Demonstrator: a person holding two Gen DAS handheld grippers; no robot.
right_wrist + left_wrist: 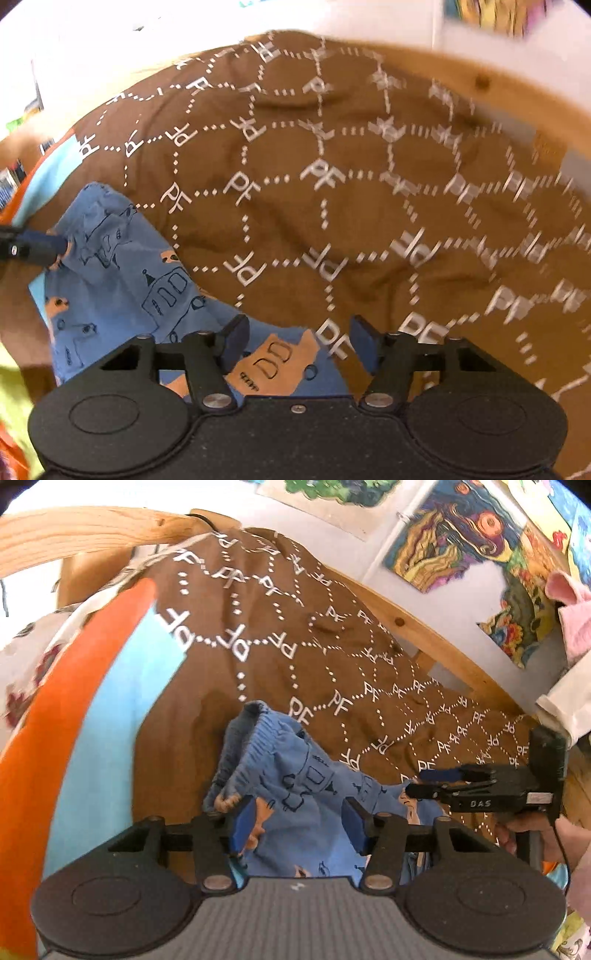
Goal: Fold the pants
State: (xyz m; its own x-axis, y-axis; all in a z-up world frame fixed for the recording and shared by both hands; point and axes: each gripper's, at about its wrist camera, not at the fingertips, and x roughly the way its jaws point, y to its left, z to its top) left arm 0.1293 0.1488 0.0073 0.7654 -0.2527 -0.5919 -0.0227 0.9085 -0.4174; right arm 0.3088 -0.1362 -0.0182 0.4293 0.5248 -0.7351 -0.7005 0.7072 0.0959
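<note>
Small blue pants [291, 786] with dark drawings and orange patches lie bunched on a brown bedspread [295, 657] printed with white "PF" letters. My left gripper [299, 821] is open, its blue pads on either side of the cloth just under it. My right gripper [299, 341] is open over the pants' edge [273, 363] with an orange patch. In the left wrist view the right gripper [417, 782] sits at the pants' right end. In the right wrist view the left gripper [55, 245] touches the pants' far left end [110, 236].
A wooden bed frame [424, 631] runs behind the bedspread, below a wall with colourful drawings [461, 535]. An orange and light blue sheet [92, 686] lies at the left. Pink cloth [572, 609] hangs at the right.
</note>
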